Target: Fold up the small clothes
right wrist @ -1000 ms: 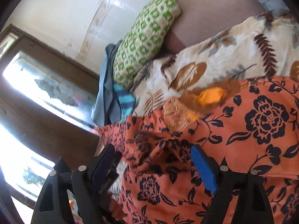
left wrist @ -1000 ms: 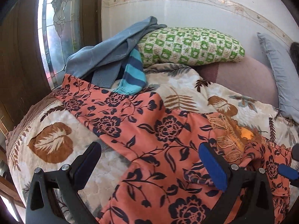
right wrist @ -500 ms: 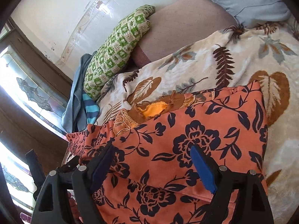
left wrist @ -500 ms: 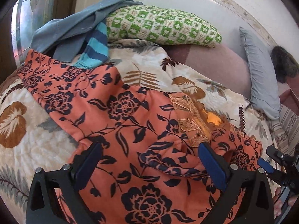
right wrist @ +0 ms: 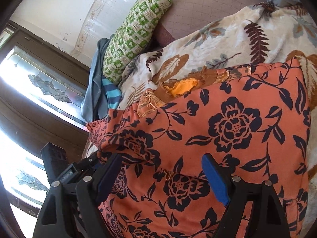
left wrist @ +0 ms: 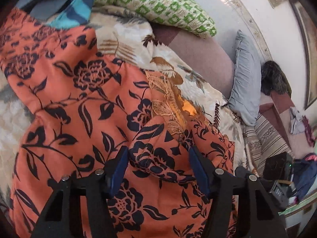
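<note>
A: The left claw [left wrist: 158, 166] is closing round a raised fold of the orange cotton garment with navy flowers [left wrist: 83, 103], which lies spread on the bed just ahead — but the pads aren't pressing yet.

B: So it may pinch two layers, or slip off?

A: Likely. The right claw [right wrist: 162, 176] stands wide over flat cloth, gripping nothing. Beyond it, the gold lace neckline [right wrist: 178, 85] could bunch; farther still, the green checked pillow [right wrist: 136, 29].

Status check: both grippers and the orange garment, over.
Left gripper closing around a raised fold of the orange floral garment. Right gripper open over the same garment. Nothing in the way.
</note>
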Tool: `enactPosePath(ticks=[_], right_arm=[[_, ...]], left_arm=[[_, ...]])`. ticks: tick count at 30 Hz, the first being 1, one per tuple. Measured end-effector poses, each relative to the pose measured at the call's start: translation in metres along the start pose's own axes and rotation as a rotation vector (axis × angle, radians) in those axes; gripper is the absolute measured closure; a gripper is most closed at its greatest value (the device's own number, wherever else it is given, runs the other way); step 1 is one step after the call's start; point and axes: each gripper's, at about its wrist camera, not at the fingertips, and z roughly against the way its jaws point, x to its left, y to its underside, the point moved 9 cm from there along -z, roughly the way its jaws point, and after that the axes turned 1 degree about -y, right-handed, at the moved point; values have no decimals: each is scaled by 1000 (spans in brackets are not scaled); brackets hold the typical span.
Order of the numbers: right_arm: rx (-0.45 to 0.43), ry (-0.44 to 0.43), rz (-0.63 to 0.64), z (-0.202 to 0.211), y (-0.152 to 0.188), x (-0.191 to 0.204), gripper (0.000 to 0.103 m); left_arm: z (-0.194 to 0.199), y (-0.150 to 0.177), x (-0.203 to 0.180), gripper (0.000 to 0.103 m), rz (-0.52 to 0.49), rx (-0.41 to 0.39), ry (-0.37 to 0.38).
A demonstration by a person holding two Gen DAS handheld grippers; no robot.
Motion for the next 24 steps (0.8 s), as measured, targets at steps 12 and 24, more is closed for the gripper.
enactPosePath(ticks=[12,24], right_arm=[[85,110,20,-23,15,-14,19],[32,105,7,-18,7,-13,19]], left_arm=[[-29,-1,0,82,129,87,153],[78,-74,-56,95,-248,-494,129]])
